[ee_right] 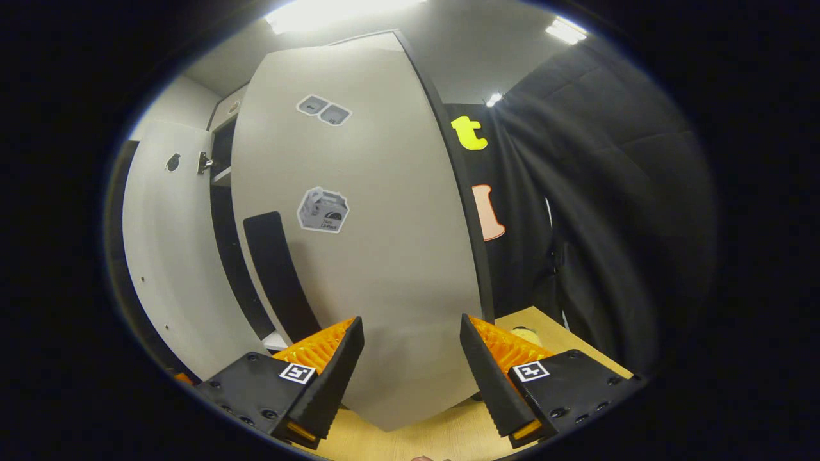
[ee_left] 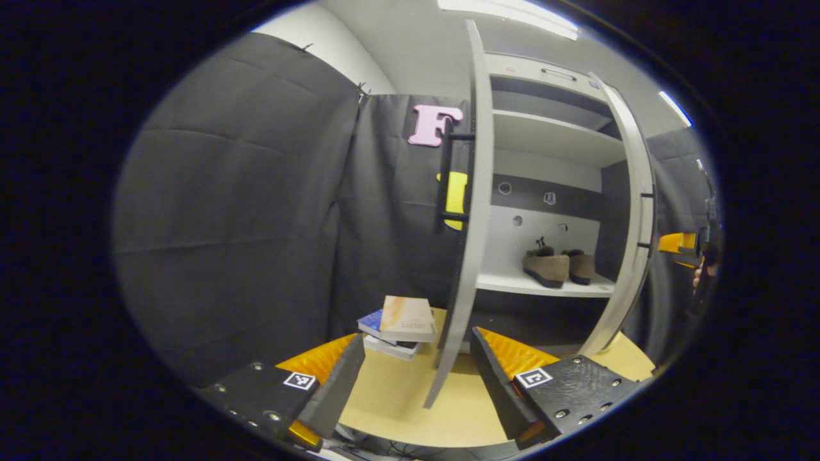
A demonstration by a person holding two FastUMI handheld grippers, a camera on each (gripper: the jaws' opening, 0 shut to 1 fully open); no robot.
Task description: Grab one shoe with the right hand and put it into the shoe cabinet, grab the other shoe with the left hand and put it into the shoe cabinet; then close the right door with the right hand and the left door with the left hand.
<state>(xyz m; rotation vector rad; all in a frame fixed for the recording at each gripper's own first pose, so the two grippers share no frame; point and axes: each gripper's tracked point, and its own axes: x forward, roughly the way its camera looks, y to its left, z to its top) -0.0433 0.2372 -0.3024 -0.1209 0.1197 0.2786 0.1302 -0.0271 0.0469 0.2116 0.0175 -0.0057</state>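
Inside the shoe cabinet (ee_left: pixel 551 160), two brown shoes (ee_left: pixel 557 266) sit on its lower shelf; both the left gripper (ee_left: pixel 416 378) and right gripper (ee_right: pixel 410 371) gape wide, empty, the latter facing the stickered right door (ee_right: pixel 359 243).

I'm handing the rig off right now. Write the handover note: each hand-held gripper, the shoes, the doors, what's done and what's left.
Left hand-held gripper: open, empty, at the left door's edge.
Right hand-held gripper: open, empty, close to the right door's outer face.
Shoes: both on a cabinet shelf, side by side.
Done: both shoes are in.
Left: both doors stand ajar; push the right shut with the right, then the left with the left.
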